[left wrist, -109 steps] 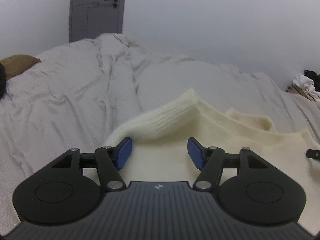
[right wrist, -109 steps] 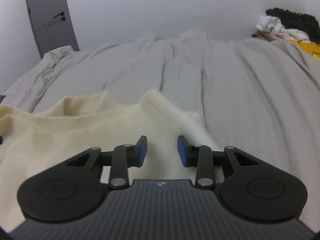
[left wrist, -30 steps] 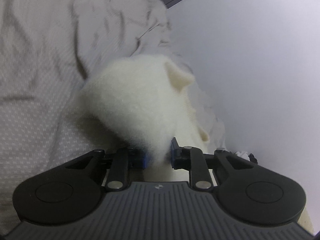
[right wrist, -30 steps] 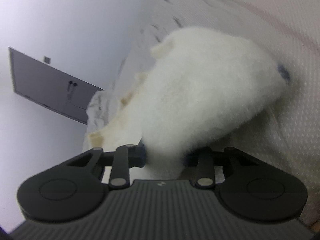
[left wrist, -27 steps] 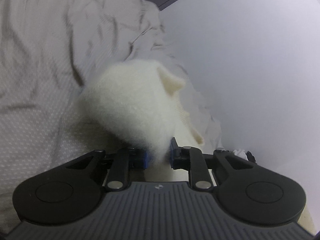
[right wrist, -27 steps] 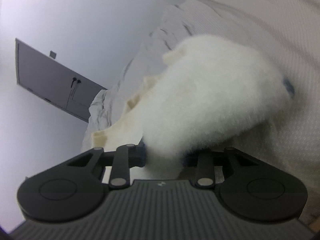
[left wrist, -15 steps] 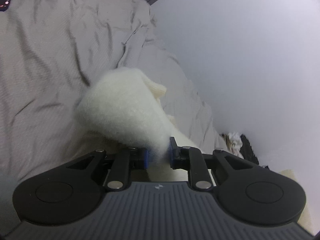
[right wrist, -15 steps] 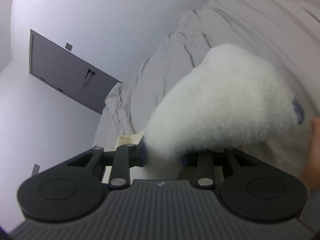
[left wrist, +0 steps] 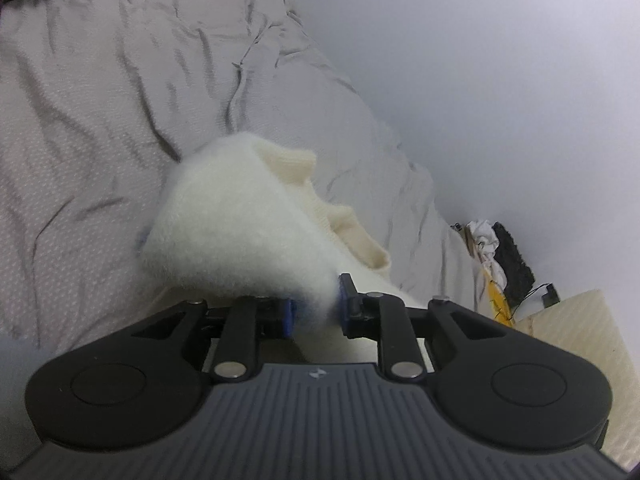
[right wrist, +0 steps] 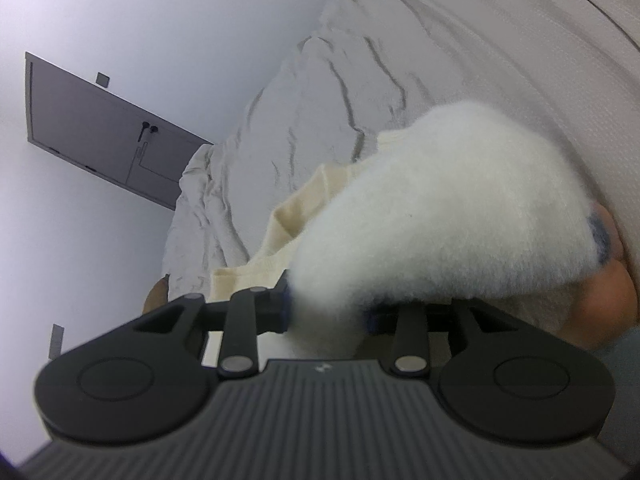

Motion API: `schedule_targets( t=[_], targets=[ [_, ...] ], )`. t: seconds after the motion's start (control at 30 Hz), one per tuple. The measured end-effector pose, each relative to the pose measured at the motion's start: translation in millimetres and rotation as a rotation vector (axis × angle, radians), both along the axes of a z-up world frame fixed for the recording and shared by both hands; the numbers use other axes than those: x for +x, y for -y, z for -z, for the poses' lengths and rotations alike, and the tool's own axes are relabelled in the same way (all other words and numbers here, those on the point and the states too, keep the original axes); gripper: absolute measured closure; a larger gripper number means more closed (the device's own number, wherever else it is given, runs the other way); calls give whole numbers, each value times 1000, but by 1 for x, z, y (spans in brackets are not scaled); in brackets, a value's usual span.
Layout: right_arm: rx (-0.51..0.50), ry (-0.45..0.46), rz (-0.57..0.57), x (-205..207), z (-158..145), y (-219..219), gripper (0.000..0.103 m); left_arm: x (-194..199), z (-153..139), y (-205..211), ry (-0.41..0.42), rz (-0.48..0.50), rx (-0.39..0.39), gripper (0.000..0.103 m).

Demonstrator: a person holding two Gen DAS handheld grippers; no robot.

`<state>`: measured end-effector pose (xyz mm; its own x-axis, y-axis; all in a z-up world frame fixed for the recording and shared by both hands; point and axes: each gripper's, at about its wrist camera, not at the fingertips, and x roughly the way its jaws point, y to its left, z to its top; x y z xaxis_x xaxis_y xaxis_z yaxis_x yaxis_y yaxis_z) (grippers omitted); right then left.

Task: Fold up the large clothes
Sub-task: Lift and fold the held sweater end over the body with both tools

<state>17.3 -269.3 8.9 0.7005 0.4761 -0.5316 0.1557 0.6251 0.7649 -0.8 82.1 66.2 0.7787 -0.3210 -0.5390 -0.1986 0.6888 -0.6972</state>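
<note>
A fluffy cream sweater (left wrist: 232,232) hangs lifted above the grey bed (left wrist: 80,120). In the left wrist view my left gripper (left wrist: 314,308) pinches a bunched fold of it between its blue pads, and the ribbed neckline trails off to the right. In the right wrist view my right gripper (right wrist: 326,312) clamps another thick bunch of the sweater (right wrist: 440,208). The jaws of both grippers are opening slightly, with the fabric still pressed between them. The fluffy fabric hides both sets of fingertips.
Rumpled grey bedding (right wrist: 400,40) runs back to a pale wall and a grey door (right wrist: 100,132). A pile of clothes (left wrist: 496,248) lies at the bed's far right end. Part of a person's hand (right wrist: 612,292) shows at the right edge.
Both grippers have risen with the sweater bunched in them, and the bed now lies farther below. The left view has rolled, and the clothes pile has come into sight.
</note>
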Motion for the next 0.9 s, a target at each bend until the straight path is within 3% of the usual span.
schedule_targets(
  t=[0.2, 0.53, 0.67, 0.9],
  targets=[
    [18, 12, -8, 24, -14, 0, 56, 37, -16, -3, 8, 36, 16, 69],
    [85, 15, 10, 70, -9, 0, 45, 107, -21, 4, 23, -4, 64, 68],
    [98, 13, 26, 91, -3, -2, 43, 143, -17, 12, 7, -10, 124, 68],
    [33, -15, 18, 138, 24, -8, 44, 205, 11, 17, 8, 12, 202, 68]
  ],
)
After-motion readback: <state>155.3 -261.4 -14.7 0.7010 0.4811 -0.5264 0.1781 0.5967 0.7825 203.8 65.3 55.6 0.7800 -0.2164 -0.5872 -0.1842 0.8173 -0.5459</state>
